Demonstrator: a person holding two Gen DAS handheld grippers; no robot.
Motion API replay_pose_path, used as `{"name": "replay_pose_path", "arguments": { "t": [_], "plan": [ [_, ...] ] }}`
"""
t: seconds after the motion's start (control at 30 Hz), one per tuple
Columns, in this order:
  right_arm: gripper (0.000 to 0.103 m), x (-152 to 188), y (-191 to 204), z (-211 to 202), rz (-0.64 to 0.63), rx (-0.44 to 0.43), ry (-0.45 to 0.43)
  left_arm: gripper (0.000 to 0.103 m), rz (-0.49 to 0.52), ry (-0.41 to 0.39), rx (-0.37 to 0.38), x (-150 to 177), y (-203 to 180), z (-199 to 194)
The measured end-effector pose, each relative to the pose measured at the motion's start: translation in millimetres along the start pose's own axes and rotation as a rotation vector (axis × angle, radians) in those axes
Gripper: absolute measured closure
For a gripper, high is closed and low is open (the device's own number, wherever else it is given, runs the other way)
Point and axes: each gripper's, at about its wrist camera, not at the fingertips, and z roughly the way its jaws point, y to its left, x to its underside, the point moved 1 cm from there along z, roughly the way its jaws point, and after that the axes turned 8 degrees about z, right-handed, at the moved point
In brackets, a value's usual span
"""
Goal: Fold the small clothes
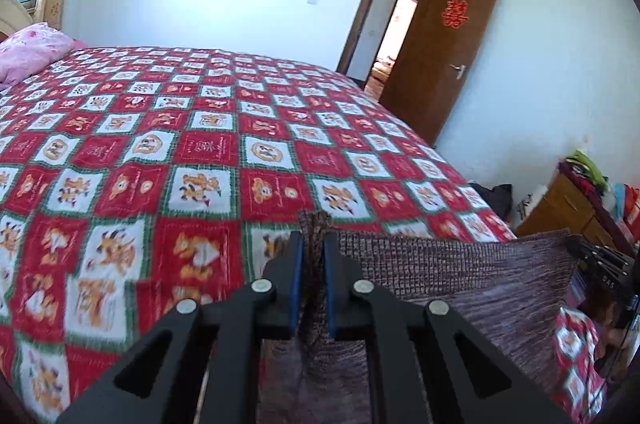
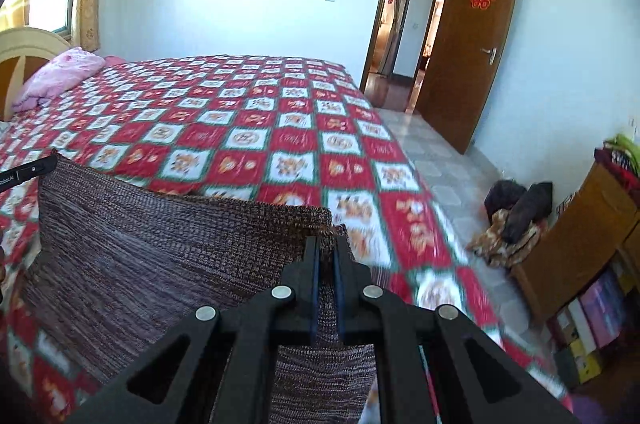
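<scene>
Stretched between the two grippers, a brown knitted cloth [image 1: 460, 264] is held up above the bed [image 1: 200, 152], and its top edge is pulled almost straight from one grip to the other. The left gripper [image 1: 313, 256] is seen closed on a bunched corner of the cloth, with the blue pads pressed against the knit on both sides; the right gripper [image 2: 327, 256] is likewise closed on the other corner, with only a thin layer of fabric between its jaws. The step in hand is judged to be the lifting and spreading of the cloth before the first fold, so little of the task seems done yet. For the next move, the cloth should probably be lowered onto the bed toward 12 o'clock and laid flat, or the two held corners brought to the opposite edge; an even tension will be needed, because a loose knit is likely to sag and slip. In the left wrist view the cloth runs toward 3 o'clock, where the other gripper is seen only partly. In the right wrist view more is shown: the cloth runs toward 9 o'clock, the tiled floor [image 2: 440, 160] appears beside the bed, and a heap of clothes [image 2: 508, 220] lies near a wooden cabinet [image 2: 572, 248]. How far the cloth hangs down cannot be told.
</scene>
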Motion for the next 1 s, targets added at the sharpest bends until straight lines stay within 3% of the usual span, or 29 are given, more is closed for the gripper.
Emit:
{"name": "replay_pose_path", "arguments": {
  "t": [0.27,0.43,0.57,0.67,0.8,0.87,0.97,1.0],
  "plan": [
    [0.097,2.0,-2.8,92.6,0.007,0.112,0.018,0.093,-0.001,0.067,-0.054,-9.8,3.1,81.3],
    [0.097,23.1,-1.4,131.6,-0.051,0.164,0.044,0.093,-0.016,0.19,-0.131,1.5,11.8,118.3],
    [0.097,21.1,-14.6,143.3,0.012,0.156,0.06,0.091,-0.063,0.258,-0.131,8.3,22.6,127.7],
    [0.097,26.1,-30.3,160.2,0.092,0.17,0.141,0.087,-0.025,0.276,-0.159,8.1,15.9,133.5],
    [0.097,28.4,-43.3,168.0,0.159,0.185,0.186,0.084,0.08,0.303,-0.232,6.7,-1.9,140.2],
    [0.097,27.0,-46.8,165.2,0.179,0.195,0.188,0.08,0.1,0.315,-0.227,5.4,-3.8,137.4],
    [0.097,17.8,-52.6,114.8,0.228,0.258,0.045,0.077,0.152,0.295,-0.23,1.9,-8.6,108.3],
    [0.097,16.0,-50.7,96.1,0.236,0.267,0.006,0.068,0.189,0.257,-0.26,2.6,-14.2,92.3]
  ]
}}
